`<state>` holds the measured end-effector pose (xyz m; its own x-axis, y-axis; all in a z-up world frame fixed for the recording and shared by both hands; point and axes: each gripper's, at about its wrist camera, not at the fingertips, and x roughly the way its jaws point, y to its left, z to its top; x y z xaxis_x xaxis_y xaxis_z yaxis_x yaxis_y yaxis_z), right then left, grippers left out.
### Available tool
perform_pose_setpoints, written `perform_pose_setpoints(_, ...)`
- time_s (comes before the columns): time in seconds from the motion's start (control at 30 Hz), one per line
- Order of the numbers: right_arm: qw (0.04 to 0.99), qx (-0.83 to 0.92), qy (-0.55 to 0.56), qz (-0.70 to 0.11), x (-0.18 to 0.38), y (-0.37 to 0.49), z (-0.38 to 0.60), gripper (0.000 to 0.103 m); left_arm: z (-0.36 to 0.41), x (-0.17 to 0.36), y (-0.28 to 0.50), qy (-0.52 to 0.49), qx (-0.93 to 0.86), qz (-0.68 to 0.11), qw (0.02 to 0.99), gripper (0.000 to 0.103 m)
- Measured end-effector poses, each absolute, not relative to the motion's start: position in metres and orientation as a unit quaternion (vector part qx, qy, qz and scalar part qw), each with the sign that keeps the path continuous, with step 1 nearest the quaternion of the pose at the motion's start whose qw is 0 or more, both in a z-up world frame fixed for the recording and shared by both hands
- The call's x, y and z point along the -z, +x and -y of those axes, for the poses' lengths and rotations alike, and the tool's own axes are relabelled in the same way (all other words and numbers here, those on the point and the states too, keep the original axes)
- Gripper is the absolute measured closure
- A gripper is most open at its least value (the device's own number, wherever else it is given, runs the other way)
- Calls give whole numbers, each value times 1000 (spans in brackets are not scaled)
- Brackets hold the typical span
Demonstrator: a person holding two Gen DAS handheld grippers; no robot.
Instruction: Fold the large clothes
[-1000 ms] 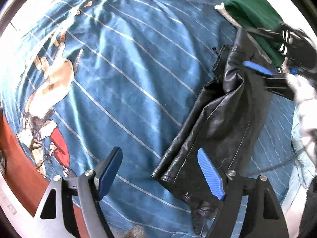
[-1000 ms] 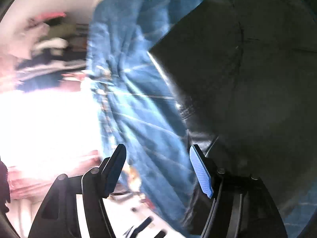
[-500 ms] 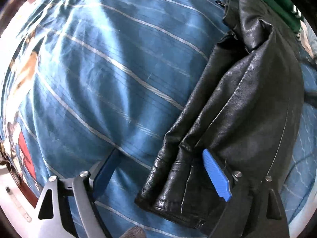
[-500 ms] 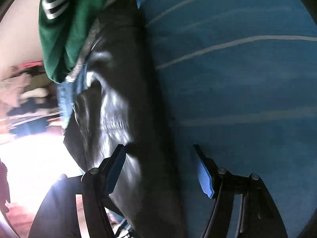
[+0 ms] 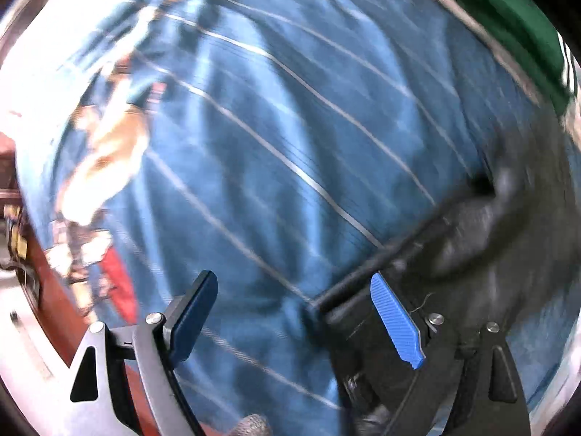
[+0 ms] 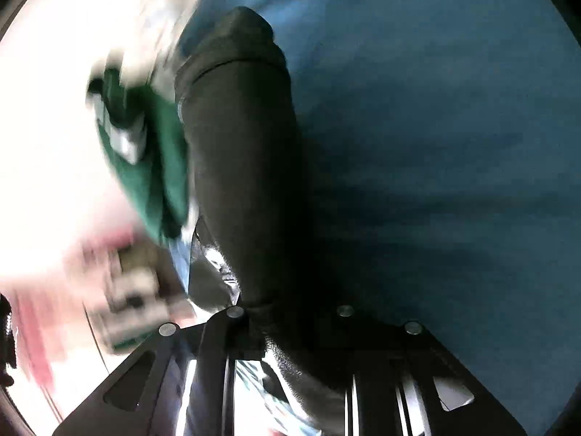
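Note:
A black leather jacket (image 5: 490,254) lies on the blue striped bedspread (image 5: 290,127), at the right of the blurred left wrist view. My left gripper (image 5: 292,279) points straight down and stands open over bare bedspread. Its right finger (image 5: 395,323) is at the jacket's edge, and nothing is between the jaws. In the right wrist view the jacket (image 6: 239,145) runs as a long dark fold from the top centre down into my right gripper (image 6: 287,312). Its jaws are closing, drawn together on the leather, and the pads are hidden by it.
A green garment (image 5: 508,18) with white stripes lies at the bed's far right, next to the jacket, and shows blurred as the green garment (image 6: 152,152) left of the fold. A printed figure (image 5: 109,145) marks the bedspread's left side. Beyond the bed's edge lies bright, blurred room clutter (image 6: 138,309).
The right gripper's jaws went from wide apart over the jacket to drawn together on it while the view swung. The left view shifted, so the jacket sits further right and lower.

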<state>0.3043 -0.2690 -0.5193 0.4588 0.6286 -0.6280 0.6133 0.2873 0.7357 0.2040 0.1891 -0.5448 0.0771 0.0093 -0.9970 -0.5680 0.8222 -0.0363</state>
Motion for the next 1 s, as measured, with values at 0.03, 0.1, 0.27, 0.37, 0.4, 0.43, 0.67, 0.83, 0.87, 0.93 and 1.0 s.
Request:
perform_pose_setpoints(0.03,615,32,599,-512,508,271,290,85,-194,540,202,-218,-211,-643,703,16)
perform_pose_setpoints(0.1,613,106,593,-512,490,202,322,79,-199,534,201,-217,-214,-637,708,16)
perform_pose_setpoints(0.27,538,166,575,-594,512,106,373,49,-187,539,211,-228,-189,-643,706,17)
perform_pose_setpoints(0.37,529,162,533,-640,511,92,381,43,-165,548,224,-240,-166,-648,703,17)
perform_pose_setpoints(0.4,537,157,520,-646,505,92,382,43,-154,547,228,-243,-154,-650,703,17)
perform_pose_setpoints(0.43,546,156,505,-650,497,93,383,43,-146,550,232,-240,-146,-654,703,17)
perform_pose_setpoints(0.67,605,125,430,-658,459,128,392,43,-106,574,255,-201,-98,-657,720,83)
perform_pose_setpoints(0.83,638,75,399,-655,445,174,357,43,-113,543,267,-187,-122,-619,753,95)
perform_pose_setpoints(0.87,644,66,385,-658,442,181,349,43,-117,535,265,-191,-123,-613,757,95)
perform_pose_setpoints(0.93,656,41,365,-660,439,196,327,43,-120,529,266,-190,-120,-606,763,95)
perform_pose_setpoints(1.0,662,15,340,-668,435,209,305,43,-127,528,257,-189,-121,-611,759,95)
